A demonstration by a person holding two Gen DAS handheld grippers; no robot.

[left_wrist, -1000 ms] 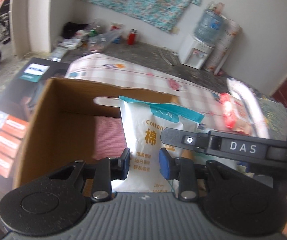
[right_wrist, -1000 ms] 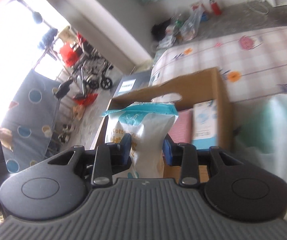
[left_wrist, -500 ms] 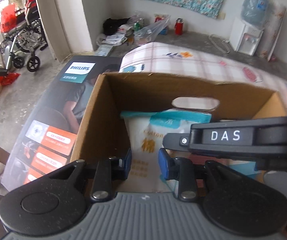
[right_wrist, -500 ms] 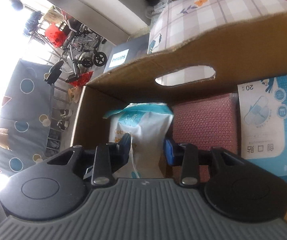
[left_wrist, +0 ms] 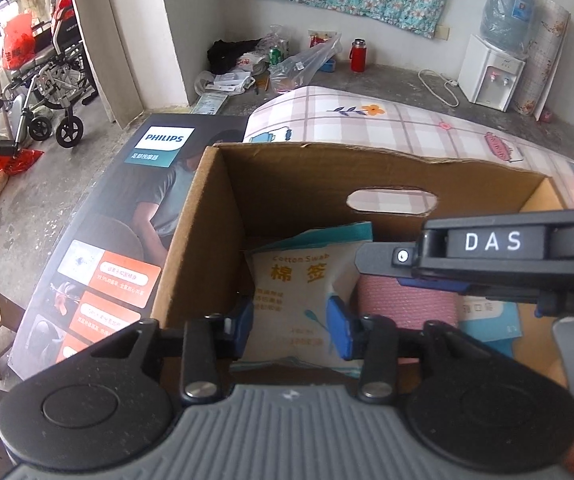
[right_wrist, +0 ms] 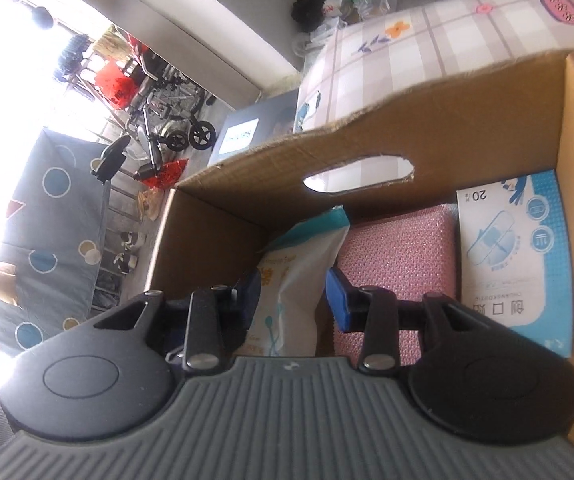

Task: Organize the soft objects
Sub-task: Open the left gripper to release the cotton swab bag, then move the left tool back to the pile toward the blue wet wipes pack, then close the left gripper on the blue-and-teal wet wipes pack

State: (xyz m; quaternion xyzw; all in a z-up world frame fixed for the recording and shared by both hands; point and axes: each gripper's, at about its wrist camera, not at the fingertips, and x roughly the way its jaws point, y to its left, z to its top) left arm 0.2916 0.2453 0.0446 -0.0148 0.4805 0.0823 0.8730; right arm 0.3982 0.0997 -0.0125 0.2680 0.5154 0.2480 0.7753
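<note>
Setting the cotton swab bag into the cardboard box (left_wrist: 191, 216)

We have the cotton swab bag (left_wrist: 295, 280) standing in the box's left part, beside the pink sponge pad (right_wrist: 399, 248) and the blue-and-white bandage box (right_wrist: 511, 256). Our right gripper (right_wrist: 291, 300) reaches into the box, its fingers apart with a gap on the right of the bag, so we judge it released. Our left gripper (left_wrist: 290, 320) sits open around the bag's lower half. We should lift straight up, so the bag isn't tipped.

Left tongs (left_wrist: 290, 325) straddle swab bag (left_wrist: 301, 288); bag inside carton (left_wrist: 191, 216)
</note>
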